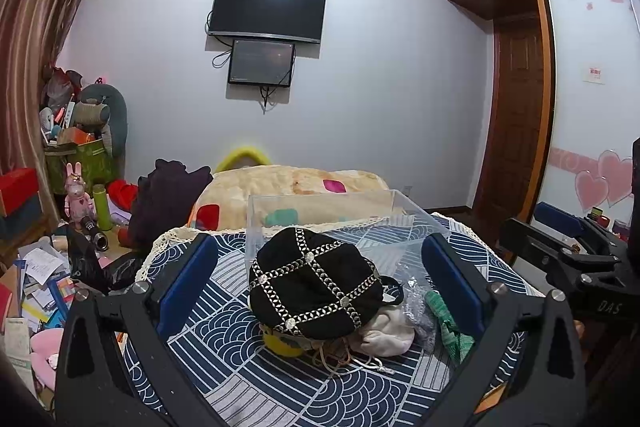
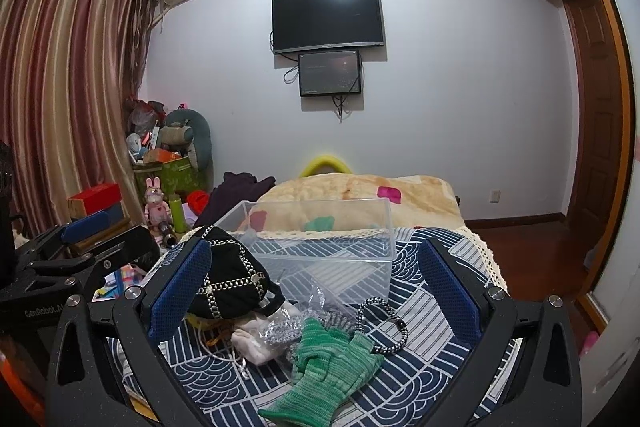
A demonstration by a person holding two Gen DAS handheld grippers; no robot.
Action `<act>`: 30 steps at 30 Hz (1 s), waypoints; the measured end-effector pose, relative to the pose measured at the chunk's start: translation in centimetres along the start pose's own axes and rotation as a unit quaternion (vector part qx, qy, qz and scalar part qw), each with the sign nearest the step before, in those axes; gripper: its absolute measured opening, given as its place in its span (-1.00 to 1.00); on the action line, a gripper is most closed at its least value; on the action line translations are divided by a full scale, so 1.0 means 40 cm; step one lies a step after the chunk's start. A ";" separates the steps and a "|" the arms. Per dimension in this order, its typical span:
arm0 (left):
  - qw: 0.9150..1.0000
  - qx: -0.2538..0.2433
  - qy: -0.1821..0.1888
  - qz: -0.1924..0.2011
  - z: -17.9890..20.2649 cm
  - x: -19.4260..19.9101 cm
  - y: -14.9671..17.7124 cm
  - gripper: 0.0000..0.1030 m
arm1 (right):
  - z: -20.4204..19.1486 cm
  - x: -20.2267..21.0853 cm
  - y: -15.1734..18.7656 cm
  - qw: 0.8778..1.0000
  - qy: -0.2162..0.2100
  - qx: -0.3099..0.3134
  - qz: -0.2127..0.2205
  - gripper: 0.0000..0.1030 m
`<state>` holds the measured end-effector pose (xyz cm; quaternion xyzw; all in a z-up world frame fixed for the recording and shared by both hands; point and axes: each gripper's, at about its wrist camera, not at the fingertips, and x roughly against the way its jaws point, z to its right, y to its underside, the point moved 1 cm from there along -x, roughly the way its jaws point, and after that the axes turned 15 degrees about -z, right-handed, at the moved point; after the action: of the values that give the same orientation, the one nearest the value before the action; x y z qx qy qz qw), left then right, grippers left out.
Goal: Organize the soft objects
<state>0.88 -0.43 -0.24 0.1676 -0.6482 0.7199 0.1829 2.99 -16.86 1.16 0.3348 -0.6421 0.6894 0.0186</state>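
A black hat with a silver lattice pattern (image 1: 316, 283) lies on the blue patterned tablecloth (image 1: 240, 363), on top of a pile with a cream cloth (image 1: 384, 339) and a green knit glove (image 1: 450, 331). My left gripper (image 1: 320, 279) is open, its blue pads on either side of the hat, not touching it. My right gripper (image 2: 316, 291) is open above the green glove (image 2: 332, 371), a beaded bracelet (image 2: 384, 323) and a crinkled plastic bag (image 2: 296, 323). The hat (image 2: 232, 279) sits by its left pad. A clear plastic box (image 2: 320, 247) stands empty behind the pile.
The clear box also shows in the left wrist view (image 1: 332, 215). A bed with a cream blanket (image 2: 360, 195) lies behind the table. A cluttered floor with toys, papers and a green bin (image 1: 80, 155) is at the left. A wooden door (image 2: 592, 131) is at the right.
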 end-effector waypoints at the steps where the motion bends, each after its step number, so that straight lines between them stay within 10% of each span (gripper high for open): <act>1: 1.000 0.000 0.000 0.000 0.000 -0.001 0.000 1.00 | -0.002 0.000 0.000 1.000 0.001 0.001 0.001 1.00; 19: 1.000 -0.014 -0.005 0.002 0.006 0.000 0.009 1.00 | 0.019 -0.011 0.007 1.000 0.016 -0.014 0.000 0.99; 30: 0.999 0.003 -0.004 -0.050 -0.035 -0.075 0.032 0.63 | 0.082 -0.074 0.060 0.996 0.002 -0.048 -0.078 0.29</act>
<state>2.90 0.71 -2.95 0.2036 -0.6373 0.7112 0.2156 5.63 -19.04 -2.55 0.3815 -0.6466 0.6545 0.0897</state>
